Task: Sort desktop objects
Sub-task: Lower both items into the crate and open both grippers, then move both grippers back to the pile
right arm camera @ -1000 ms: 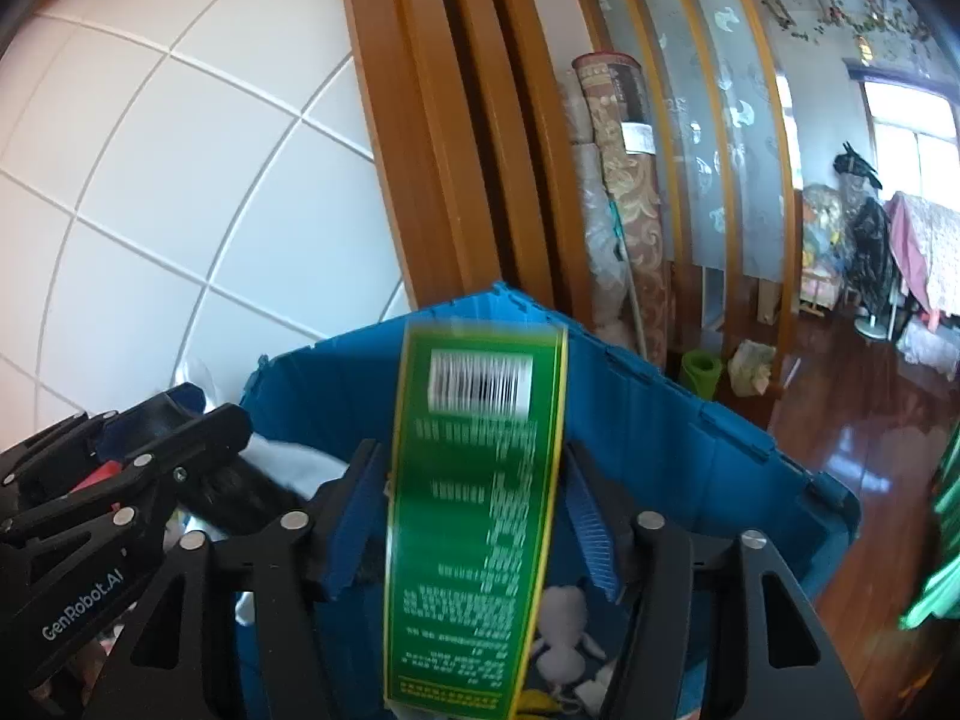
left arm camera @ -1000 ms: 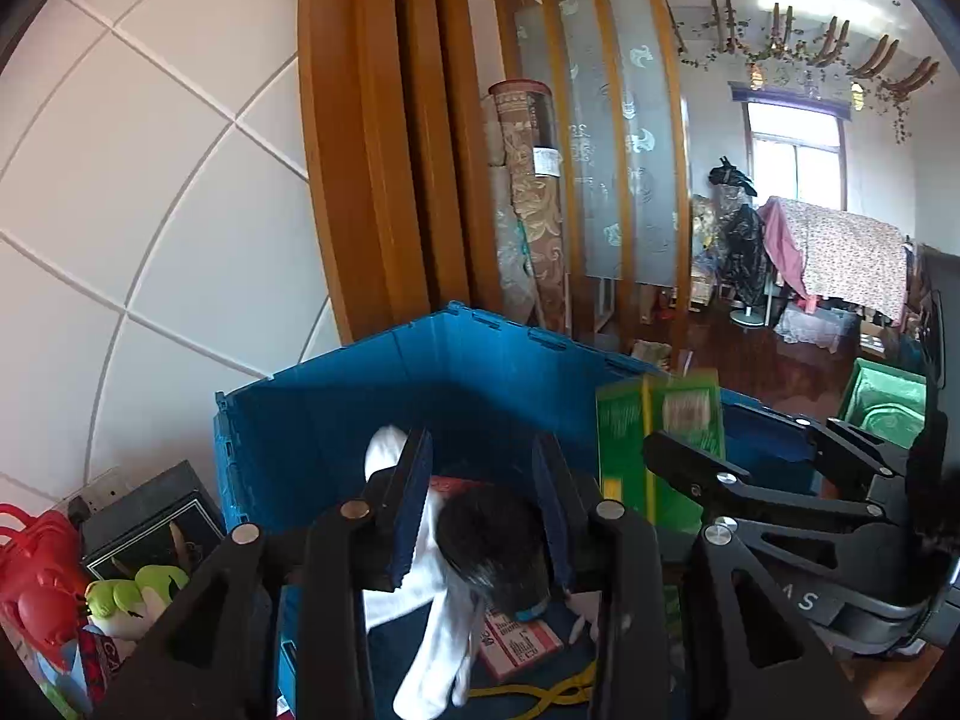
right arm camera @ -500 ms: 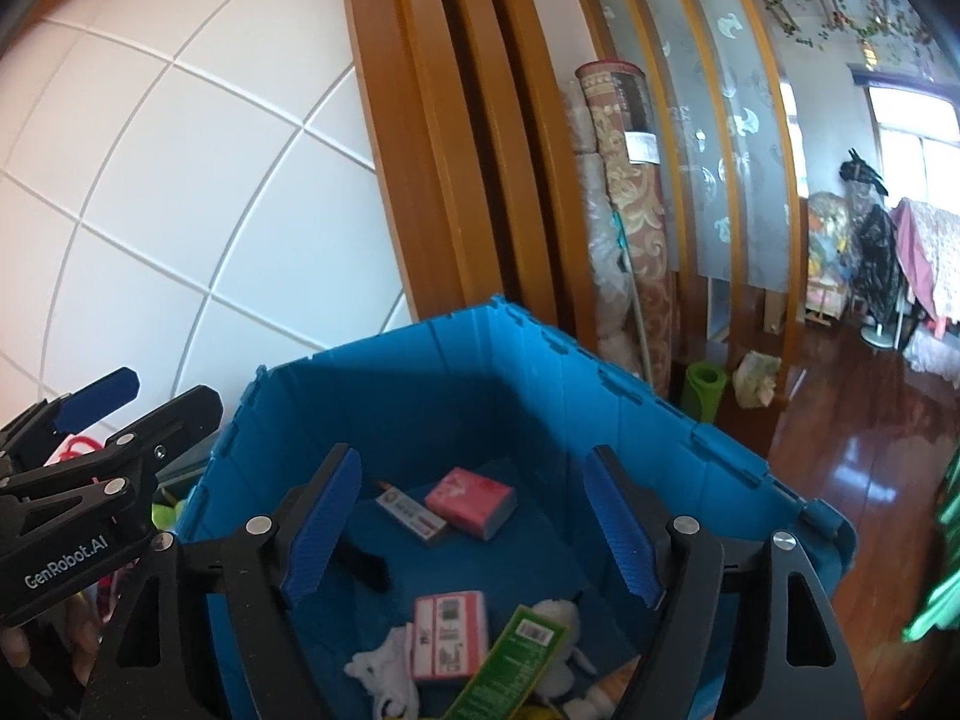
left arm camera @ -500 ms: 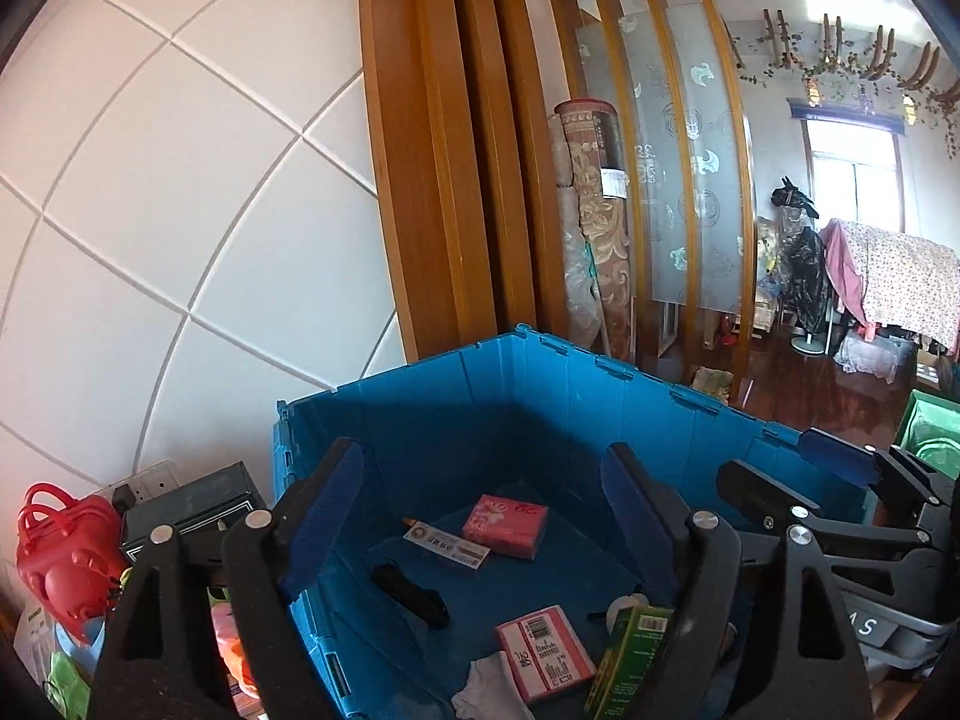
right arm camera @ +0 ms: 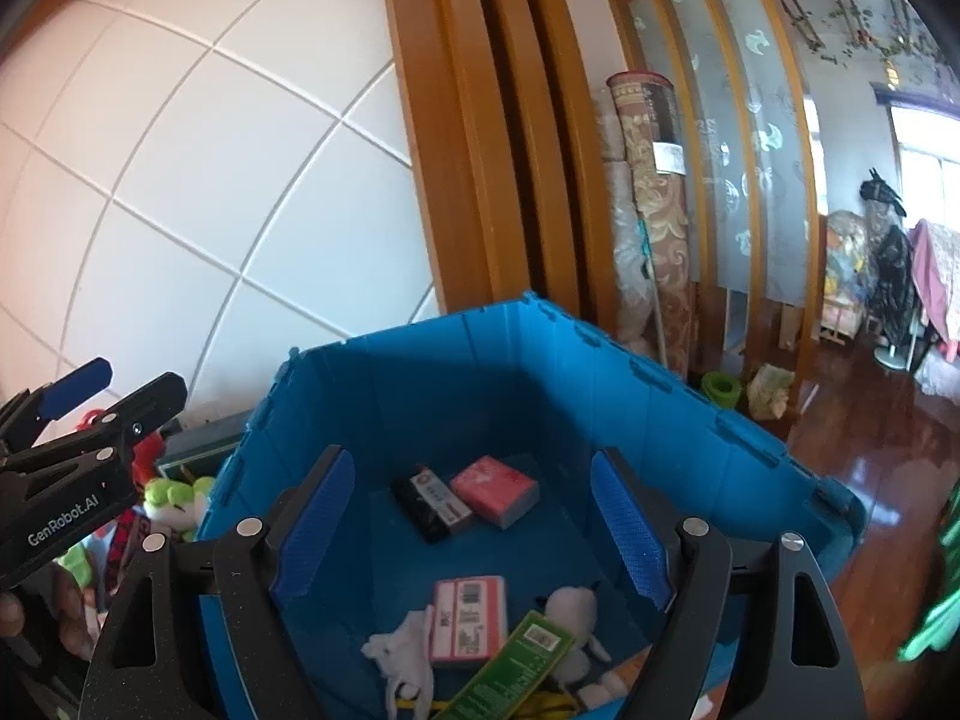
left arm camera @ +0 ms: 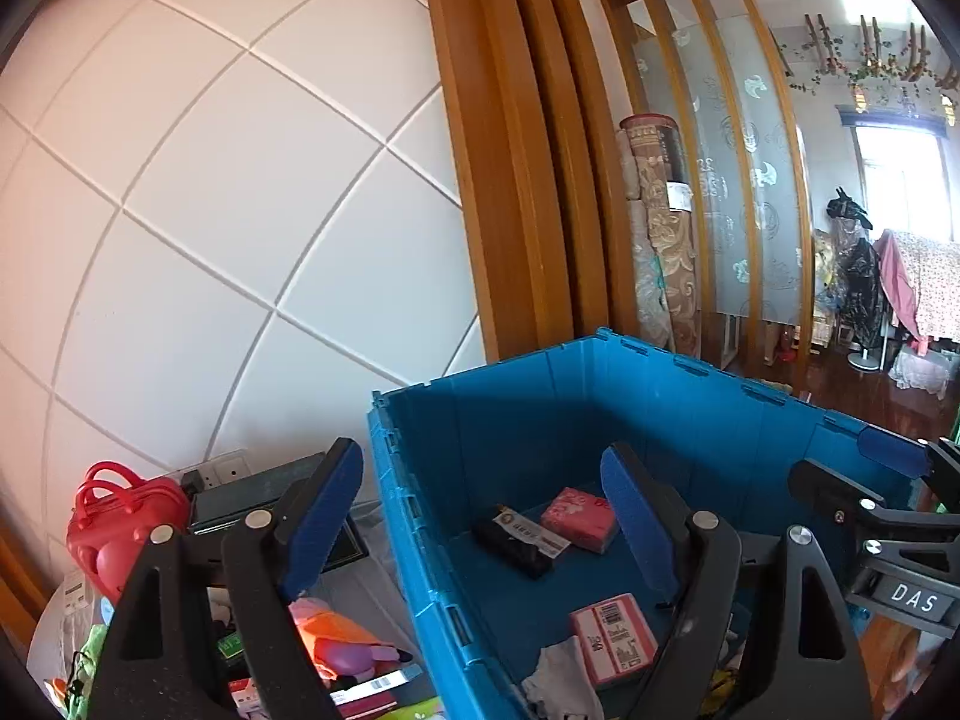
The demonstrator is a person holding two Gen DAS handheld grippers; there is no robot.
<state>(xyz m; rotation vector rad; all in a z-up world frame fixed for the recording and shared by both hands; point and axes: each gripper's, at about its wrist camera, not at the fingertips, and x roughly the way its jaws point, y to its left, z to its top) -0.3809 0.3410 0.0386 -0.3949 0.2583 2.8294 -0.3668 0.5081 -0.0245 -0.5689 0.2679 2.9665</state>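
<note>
A blue plastic bin (left arm camera: 660, 360) (right arm camera: 480, 372) stands in front of both grippers. On its floor lie a pink packet (right arm camera: 493, 489), a black item with a label (right arm camera: 429, 501), a pink-and-white box (right arm camera: 469, 615), a green box (right arm camera: 510, 669), a white plush toy (right arm camera: 570, 618) and a white cloth (right arm camera: 402, 654). My left gripper (left arm camera: 480, 510) is open and empty, and the bin's left wall shows between its fingers. My right gripper (right arm camera: 471, 519) hangs over the bin, its jaws opening, nothing between them.
Left of the bin are a red bag (left arm camera: 120, 516), a dark box (left arm camera: 252, 492), an orange-and-pink toy (left arm camera: 336, 636) and a green plush (right arm camera: 171, 498). White tiled wall, a wooden frame and rolled carpets (left arm camera: 654, 228) stand behind. A hand (right arm camera: 66, 612) holds the left gripper.
The left gripper let go of a black-and-white plush and the right gripper let go of the green box; both now lie in the bin. The left gripper has swung to the left.
</note>
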